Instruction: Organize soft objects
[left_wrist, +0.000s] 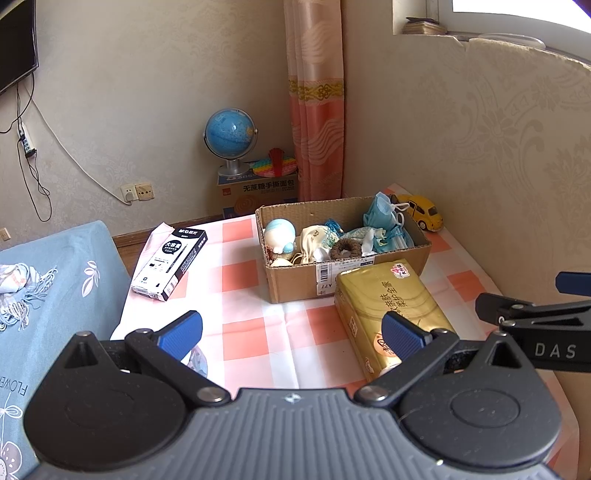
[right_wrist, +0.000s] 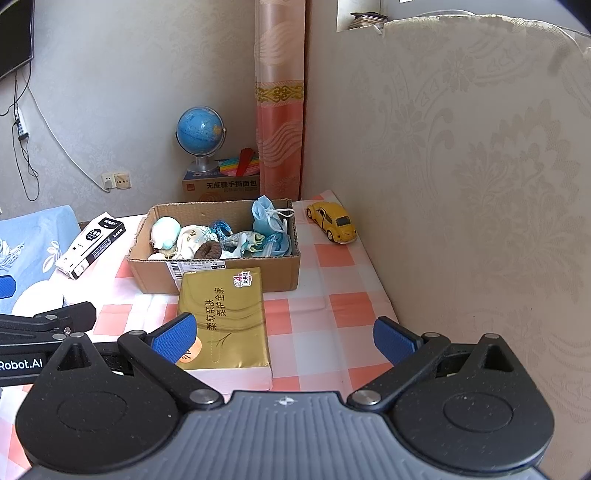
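Hovering low, both my tongs, left (left_wrist: 291, 334) and right (right_wrist: 284, 338), gape wide and empty. Soft things fill the box (right_wrist: 236, 275); the gold pack (right_wrist: 225, 321) outside could slip when squeezed.

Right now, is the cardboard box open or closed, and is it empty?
Open, and not empty. The cardboard box has no lid over it, and soft things lie inside, such as blue face masks and a brown hair tie.
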